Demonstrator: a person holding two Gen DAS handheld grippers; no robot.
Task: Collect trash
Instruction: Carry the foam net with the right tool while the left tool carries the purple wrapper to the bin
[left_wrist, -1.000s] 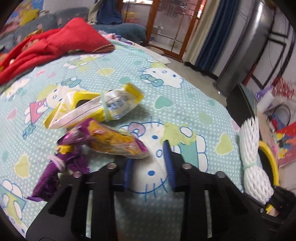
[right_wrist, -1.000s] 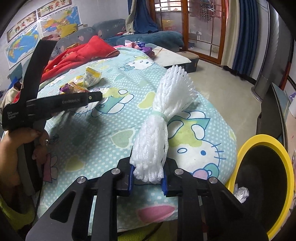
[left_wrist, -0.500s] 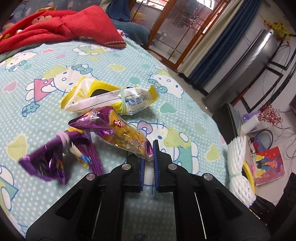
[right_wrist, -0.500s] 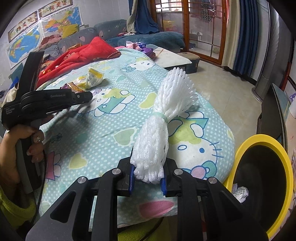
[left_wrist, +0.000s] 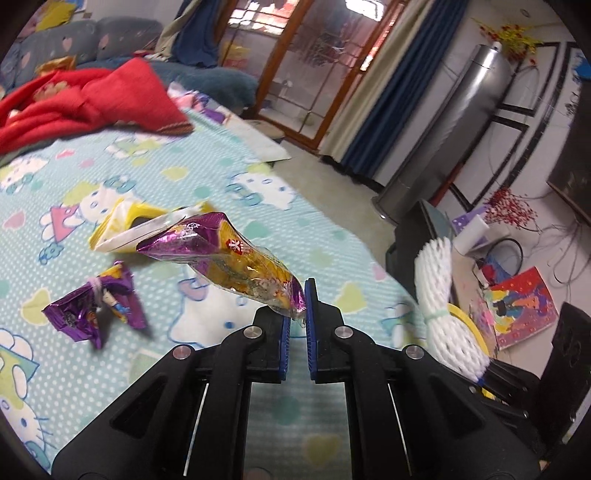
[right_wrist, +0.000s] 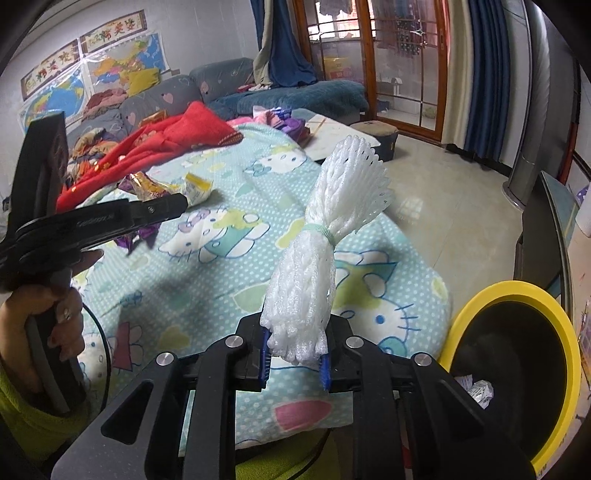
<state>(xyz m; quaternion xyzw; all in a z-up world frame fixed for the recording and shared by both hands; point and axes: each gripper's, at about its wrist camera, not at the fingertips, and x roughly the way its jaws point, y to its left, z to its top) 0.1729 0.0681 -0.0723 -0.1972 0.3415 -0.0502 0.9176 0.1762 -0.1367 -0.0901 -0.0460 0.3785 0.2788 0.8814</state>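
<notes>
My left gripper (left_wrist: 297, 312) is shut on one end of a purple and yellow snack wrapper (left_wrist: 225, 264), which hangs lifted above the bed. On the sheet below lie a crumpled purple wrapper (left_wrist: 94, 306) and a yellow and white packet (left_wrist: 129, 230). My right gripper (right_wrist: 293, 354) is shut on the lower end of a white foam net bundle (right_wrist: 328, 236) tied with a green band. The same foam net bundle (left_wrist: 441, 299) shows at the right of the left wrist view. A yellow-rimmed black bin (right_wrist: 528, 295) stands on the floor at the right, with crumpled paper inside.
The bed carries a light blue cartoon-cat sheet (right_wrist: 229, 273) and a red blanket (left_wrist: 92, 99) at the far side. A hand (right_wrist: 55, 317) holds the left gripper's handle. A sofa (right_wrist: 207, 85), glass doors, a tall silver column (left_wrist: 454, 136) and floor clutter surround the bed.
The left gripper's jaws closed on the purple and yellow wrapper and lifted it off the sheet. The right gripper rose slightly, still gripping the foam net.
</notes>
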